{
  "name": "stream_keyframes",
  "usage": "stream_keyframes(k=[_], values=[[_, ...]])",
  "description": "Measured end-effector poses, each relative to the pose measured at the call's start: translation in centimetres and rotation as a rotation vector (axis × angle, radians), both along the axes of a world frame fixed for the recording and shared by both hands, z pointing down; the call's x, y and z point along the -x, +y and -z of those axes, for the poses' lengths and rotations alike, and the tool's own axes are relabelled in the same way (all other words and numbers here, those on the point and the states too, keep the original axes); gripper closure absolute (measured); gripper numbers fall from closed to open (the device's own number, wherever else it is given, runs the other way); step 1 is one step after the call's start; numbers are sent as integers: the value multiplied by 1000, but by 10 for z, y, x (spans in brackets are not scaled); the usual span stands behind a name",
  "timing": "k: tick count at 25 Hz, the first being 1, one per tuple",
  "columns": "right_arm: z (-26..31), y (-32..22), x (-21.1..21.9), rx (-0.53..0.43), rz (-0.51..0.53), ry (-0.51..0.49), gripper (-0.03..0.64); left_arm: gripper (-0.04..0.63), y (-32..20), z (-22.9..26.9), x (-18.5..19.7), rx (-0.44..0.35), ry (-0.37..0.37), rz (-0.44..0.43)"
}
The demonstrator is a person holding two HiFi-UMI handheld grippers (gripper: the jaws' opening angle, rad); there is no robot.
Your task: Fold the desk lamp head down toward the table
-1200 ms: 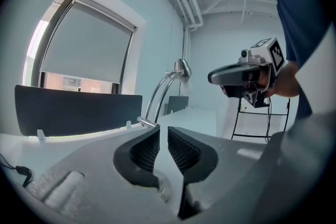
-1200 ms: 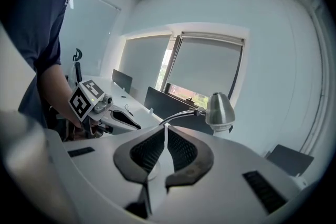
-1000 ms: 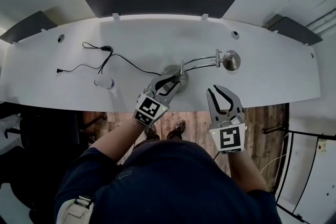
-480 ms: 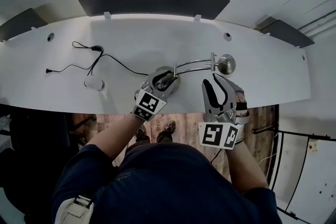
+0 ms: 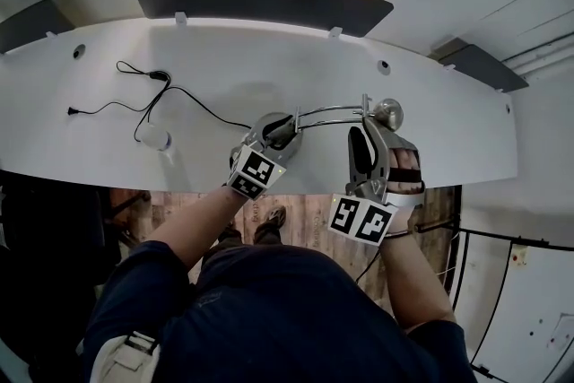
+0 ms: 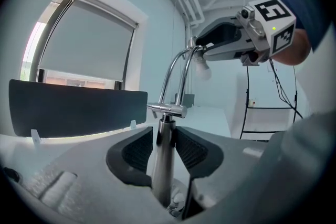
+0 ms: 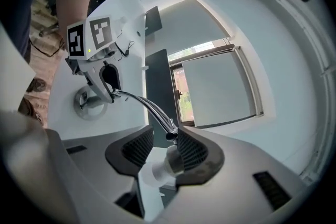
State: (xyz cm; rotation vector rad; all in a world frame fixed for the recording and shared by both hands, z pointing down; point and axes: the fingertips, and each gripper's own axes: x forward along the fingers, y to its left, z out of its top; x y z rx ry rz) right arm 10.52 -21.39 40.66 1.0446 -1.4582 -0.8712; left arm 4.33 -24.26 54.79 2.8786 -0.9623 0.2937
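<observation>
Head view showed the desk lamp (image 5: 314, 117) standing near the front edge of the white desk (image 5: 448, 126); its round base (image 7: 89, 102) was on the left and the lamp head (image 5: 388, 114) on the right, well apart from each other. The left gripper (image 5: 285, 128) was at the base; the right gripper (image 5: 377, 134) was at the head.

In the left gripper view the upright post (image 6: 164, 160) stood between the jaws; these jaws had just been opening and were wide apart, and as far as I could see the pads did not press on the post. In the right gripper view the jaws had also just been opening; the lamp head lay between them, close to one pad, with a clear gap on the other side, so it was not held.

From the post the two thin rods (image 6: 176, 68) rose and curved over, and the head hung high above the desk; so, in my judgement, the folding was not yet begun. Only the placing of both grippers was done. What was left: to close on the post to steady the lamp, to close on the head, and to bring the head down toward the desk. A black cable (image 5: 193, 103) lay further left on the desk and had no part in this.
</observation>
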Motion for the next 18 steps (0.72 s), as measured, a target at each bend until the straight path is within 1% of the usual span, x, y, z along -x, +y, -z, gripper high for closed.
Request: stream_keyframes(k=[2,4,5,6,13,18], values=[[0,-4,0,-13,-6,24,468,471,-2,-3,-3,-18,-2,-5],[1,-6,-1,-24,-14,29,474,471,-3,-3,-5,-11,-3,-3],[2,-7,-1,-29,-17,27,488,471,-3,-3,-5,-9,-3,0],[2,-7,-1,-31,-20,21,503,471,-3,-2,-4,-5,-2,2],[5,-5,-1,-36,-21,-55,515,471,-3,-5,-4,3,33,-11],[5,-4,-2,-44,-22,-91,520,471,-2,-6,-4,10,27,-20]])
